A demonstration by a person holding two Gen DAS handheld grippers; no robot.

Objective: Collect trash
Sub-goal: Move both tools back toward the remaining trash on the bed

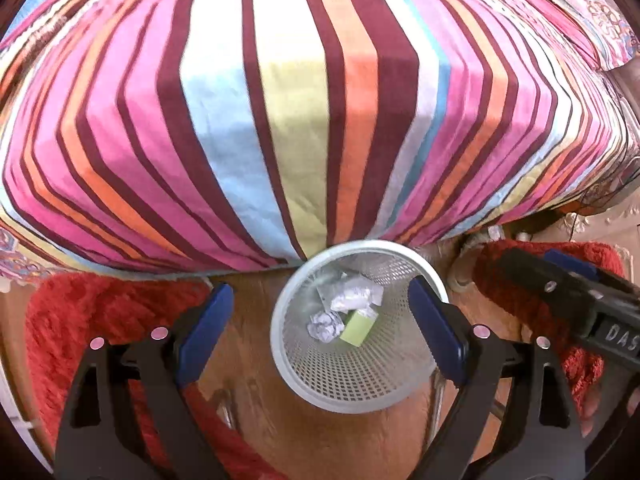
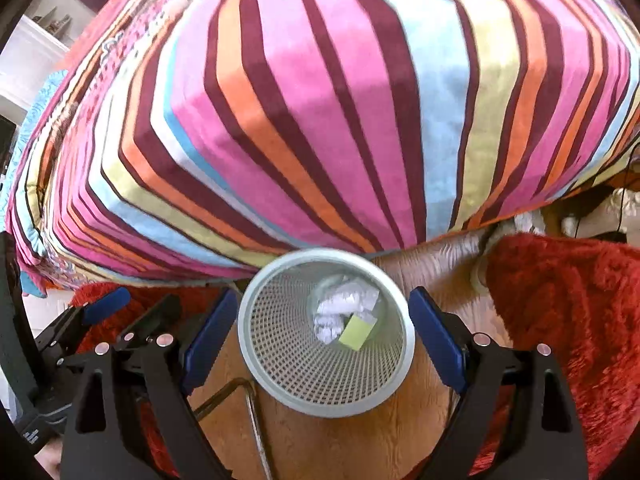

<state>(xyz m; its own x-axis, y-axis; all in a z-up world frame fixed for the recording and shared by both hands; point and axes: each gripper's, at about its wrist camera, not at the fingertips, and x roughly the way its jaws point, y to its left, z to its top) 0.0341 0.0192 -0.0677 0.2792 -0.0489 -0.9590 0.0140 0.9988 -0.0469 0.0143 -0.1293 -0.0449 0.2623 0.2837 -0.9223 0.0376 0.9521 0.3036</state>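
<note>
A bed under a striped pink, orange, maroon and blue cover [image 1: 304, 100] fills the background, with shaggy red rugs [image 2: 568, 312] on the wooden floor [image 2: 360, 440] at either side. A round white mesh wastebasket [image 1: 348, 384] stands on the floor against the bed's edge, holding crumpled white paper [image 1: 354, 298] and a yellow-green box [image 1: 356, 330]. The left gripper [image 1: 320, 332] and the right gripper [image 2: 322, 336] both hover over the basket, spread wide and empty.

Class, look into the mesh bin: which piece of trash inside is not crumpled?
The green block in the mesh bin: flat-faced and boxy, lying beside the white crumpled paper balls.
</note>
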